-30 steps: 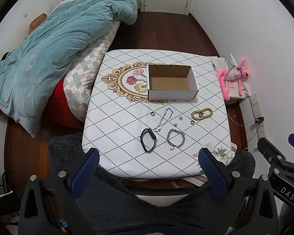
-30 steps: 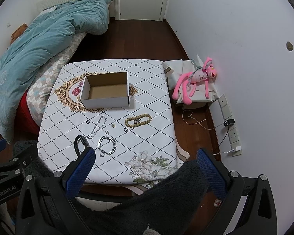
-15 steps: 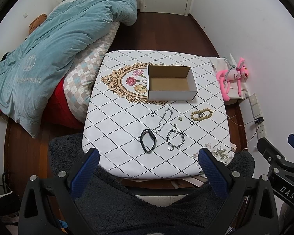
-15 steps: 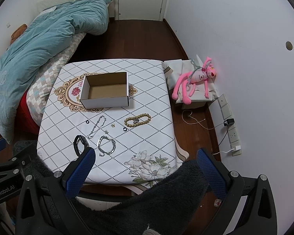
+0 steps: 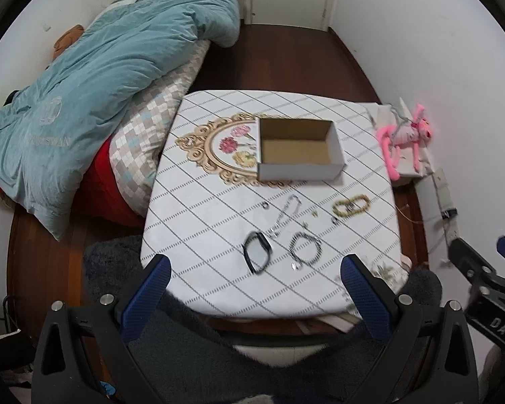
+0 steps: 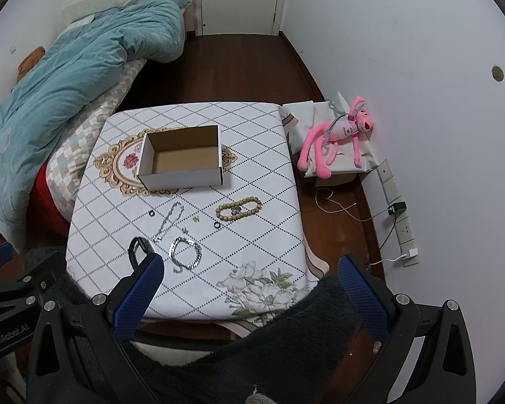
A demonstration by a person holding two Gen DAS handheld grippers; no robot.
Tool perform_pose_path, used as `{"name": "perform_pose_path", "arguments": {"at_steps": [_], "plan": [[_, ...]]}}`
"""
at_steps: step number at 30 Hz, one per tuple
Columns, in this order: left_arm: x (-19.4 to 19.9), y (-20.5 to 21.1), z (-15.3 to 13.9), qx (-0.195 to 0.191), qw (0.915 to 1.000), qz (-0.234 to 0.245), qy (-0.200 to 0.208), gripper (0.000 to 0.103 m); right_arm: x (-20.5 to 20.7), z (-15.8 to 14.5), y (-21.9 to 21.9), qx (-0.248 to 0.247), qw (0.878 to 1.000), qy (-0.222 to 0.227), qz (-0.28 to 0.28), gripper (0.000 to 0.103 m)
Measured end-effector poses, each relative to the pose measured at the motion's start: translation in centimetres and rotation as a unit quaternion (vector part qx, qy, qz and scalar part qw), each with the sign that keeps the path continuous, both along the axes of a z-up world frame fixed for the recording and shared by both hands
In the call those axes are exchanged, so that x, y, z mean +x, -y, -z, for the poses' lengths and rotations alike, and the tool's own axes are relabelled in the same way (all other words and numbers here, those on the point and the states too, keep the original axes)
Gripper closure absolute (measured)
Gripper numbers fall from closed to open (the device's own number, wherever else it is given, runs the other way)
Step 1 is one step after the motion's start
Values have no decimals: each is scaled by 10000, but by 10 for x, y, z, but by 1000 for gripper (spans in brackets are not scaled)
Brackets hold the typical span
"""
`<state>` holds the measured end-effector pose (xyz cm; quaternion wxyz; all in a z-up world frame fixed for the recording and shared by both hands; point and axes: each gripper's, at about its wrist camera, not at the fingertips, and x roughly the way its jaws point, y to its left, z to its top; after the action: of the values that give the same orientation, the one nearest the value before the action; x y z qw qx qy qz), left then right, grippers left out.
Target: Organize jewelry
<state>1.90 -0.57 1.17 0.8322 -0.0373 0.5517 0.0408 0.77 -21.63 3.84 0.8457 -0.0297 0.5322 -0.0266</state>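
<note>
An empty white cardboard box [image 5: 299,155] [image 6: 181,161] stands on the patterned table [image 5: 202,222] [image 6: 262,175]. In front of it lie a black band [image 5: 257,252] [image 6: 138,247], a silver chain bracelet [image 5: 305,248] [image 6: 186,254], a thin silver chain [image 5: 286,210] [image 6: 168,219], a wooden bead bracelet [image 5: 350,205] [image 6: 239,208], small black rings [image 5: 265,205] [image 6: 216,225] and tiny earrings [image 6: 195,218]. My left gripper [image 5: 256,279] and right gripper [image 6: 249,277] are both open and empty, held high above the table's near edge.
A bed with a teal duvet [image 5: 84,94] [image 6: 67,77] lies left of the table. A pink plush toy [image 5: 404,138] [image 6: 340,134] sits on a box at the right wall, with cables and sockets [image 6: 397,215]. Dark fleece clothing [image 5: 219,353] fills the foreground.
Both views have shifted only slightly; the table looks a little smaller and farther. Nothing on the table has moved and both grippers stay open.
</note>
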Motion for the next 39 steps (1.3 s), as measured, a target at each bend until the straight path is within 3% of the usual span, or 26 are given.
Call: {"name": "perform_pose_path", "arguments": {"at_steps": [5, 11, 13, 15, 20, 23, 25, 27, 29, 30, 37, 39], "plan": [[32, -18, 29, 245, 9995, -193, 103, 0, 36, 42, 6, 154, 9995, -241, 167, 0], [54, -33, 99, 478, 9981, -131, -355, 1, 78, 129, -8, 133, 9961, -870, 39, 1], [57, -35, 125, 472, 9968, -114, -631, 6, 87, 166, -16, 147, 9929, -1183, -17, 10], [59, -36, 157, 411, 9943, -75, -982, 21, 91, 201, -23, 250, 9888, -1470, -44, 16], [58, -38, 219, -16, 9853, -142, -1704, 33, 88, 267, -41, 421, 9799, -1951, -71, 25], [58, -35, 235, -146, 9840, -118, -1771, 33, 88, 287, -51, 416, 9784, -2024, -83, 29], [59, -34, 242, -170, 9833, -107, -1810, 40, 89, 296, -56, 368, 9781, -2048, -78, 35], [59, -33, 249, -202, 9826, -79, -1845, 56, 89, 304, -60, 365, 9774, -2081, -85, 43], [59, -33, 253, -225, 9823, -63, -1859, 60, 88, 311, -62, 310, 9768, -2115, -80, 47], [58, -33, 254, -245, 9829, -48, -1823, 68, 88, 313, -62, 301, 9778, -2070, -103, 50], [56, -37, 263, -144, 9845, -16, -1747, 79, 84, 318, -64, 266, 9784, -2049, -50, 62], [53, -37, 264, -97, 9857, 44, -1681, 93, 84, 323, -67, 252, 9788, -2031, -70, 63]]}}
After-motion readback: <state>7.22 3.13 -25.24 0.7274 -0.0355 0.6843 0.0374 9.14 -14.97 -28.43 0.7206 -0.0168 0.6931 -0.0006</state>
